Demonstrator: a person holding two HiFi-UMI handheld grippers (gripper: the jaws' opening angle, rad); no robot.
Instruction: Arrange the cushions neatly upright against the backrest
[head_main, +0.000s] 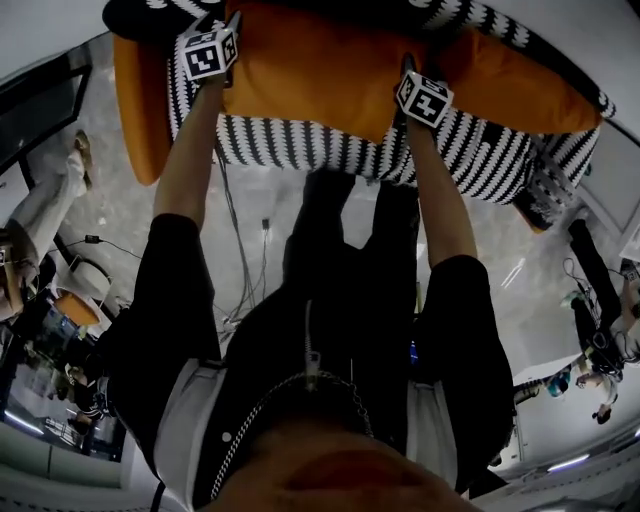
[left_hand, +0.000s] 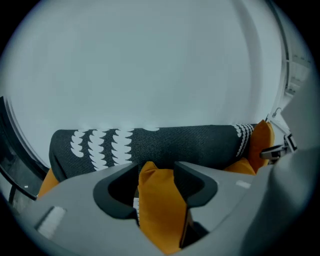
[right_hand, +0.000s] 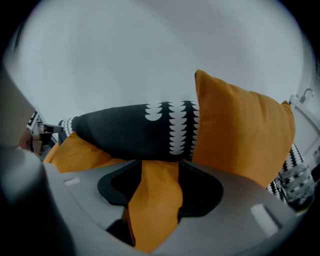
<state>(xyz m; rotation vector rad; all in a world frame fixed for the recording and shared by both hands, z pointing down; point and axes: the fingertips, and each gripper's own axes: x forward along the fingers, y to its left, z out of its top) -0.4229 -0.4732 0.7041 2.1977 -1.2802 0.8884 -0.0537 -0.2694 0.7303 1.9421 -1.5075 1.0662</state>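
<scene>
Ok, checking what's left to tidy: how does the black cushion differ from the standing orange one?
The black cushion lies lengthwise; the orange cushion stands upright. The black one has rows of white scallops; the orange one is plain. Both are soft cushions, side by side.

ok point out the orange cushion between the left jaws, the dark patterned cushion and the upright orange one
orange cushion (left_hand: 161, 210): left gripper view, fold between the jaws
dark patterned cushion (left_hand: 170, 145): left gripper view, plain middle
upright orange cushion (right_hand: 242, 135): right gripper view, front face

The left gripper (head_main: 222, 48) and right gripper (head_main: 412, 88) meet the orange cushion (head_main: 320, 70), apparently touching its edge.
</scene>
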